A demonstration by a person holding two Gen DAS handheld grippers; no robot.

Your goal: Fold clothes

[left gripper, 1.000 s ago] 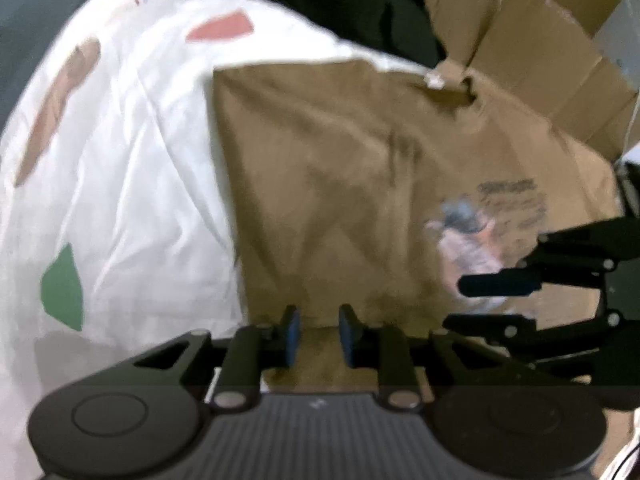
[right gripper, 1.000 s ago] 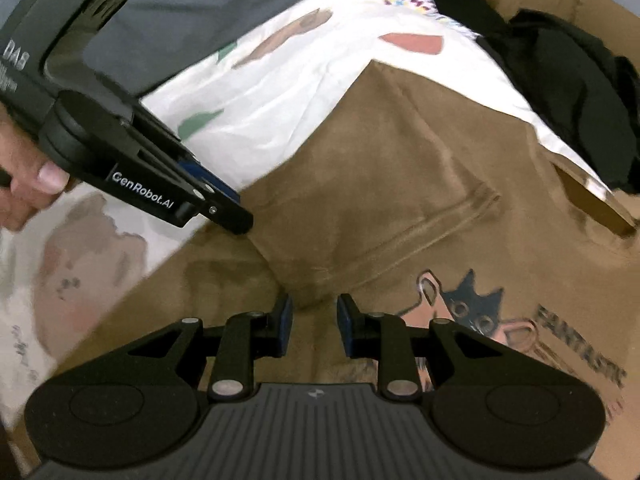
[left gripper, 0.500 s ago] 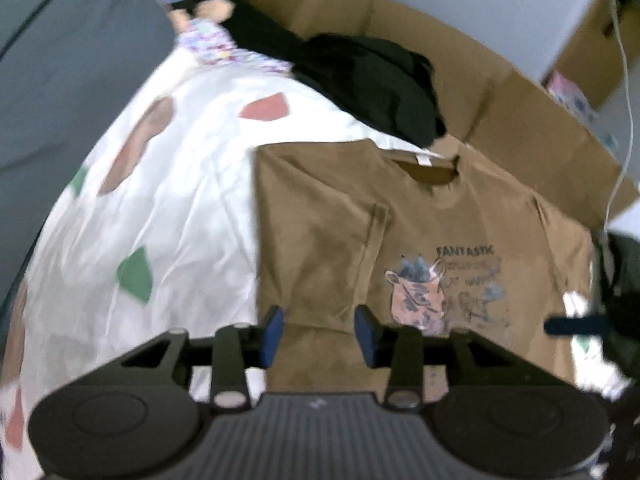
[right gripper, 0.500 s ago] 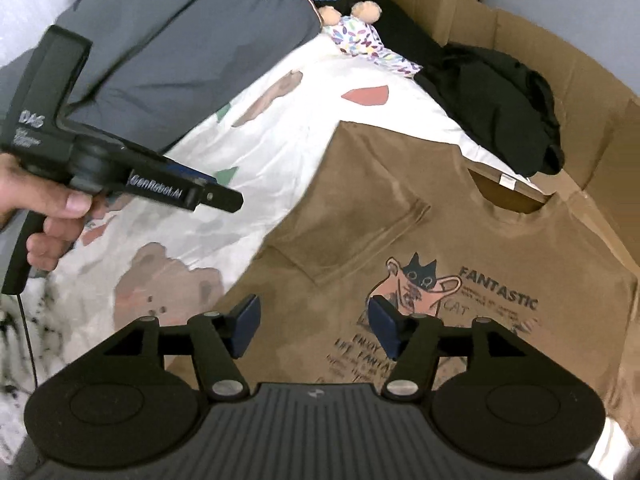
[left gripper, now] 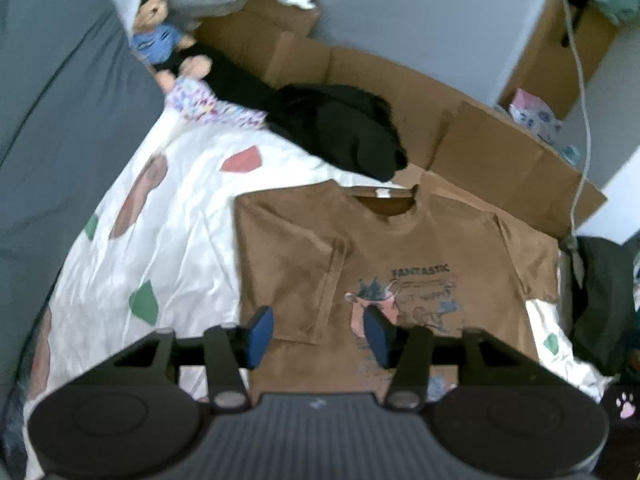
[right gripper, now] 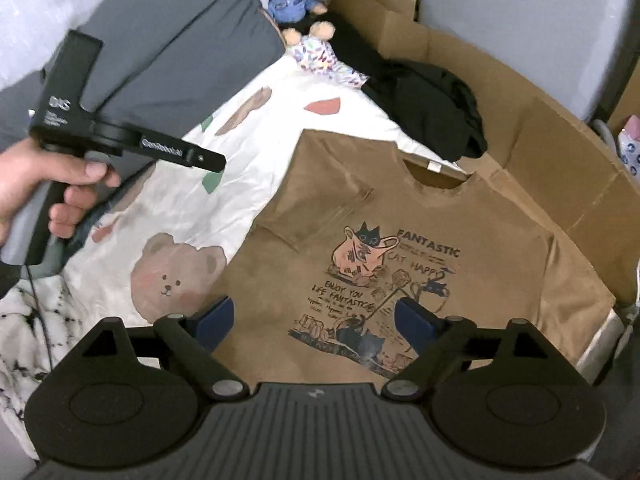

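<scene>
Brown shirt is seen spread print-up on the bed, ahead of and below both claws. One sleeve, on the left claw's side, is laid inward over the chest; the far sleeve is spread out flat toward the cardboard. Collar lies at the far end, hem nearest the claws.

Left claw is held above the hem, jaws apart, nothing between them. Right claw is held above the print, jaws wide apart, empty. The left claw is also seen from the right wrist view, held by a hand off to the left over the sheet, clear of the cloth.

Judged state: a partly folded shirt, one side in, the other side out.

Risks, judged:
- The folded sleeve could be dragged open if a claw brushes its loose edge on the way down.
- Only the top layer might be pinched at the hem, so that the back stays behind and the fold skews.
- The soft sheet could be caught along with the shirt, since both are thin and lie flush.
- The outspread sleeve rests at the cardboard edge and might snag there.

Surface: white sheet with bear and coloured patches, wrinkled, yielding. Beyond the claws: black clothes, teddy, cardboard, grey duvet.
</scene>
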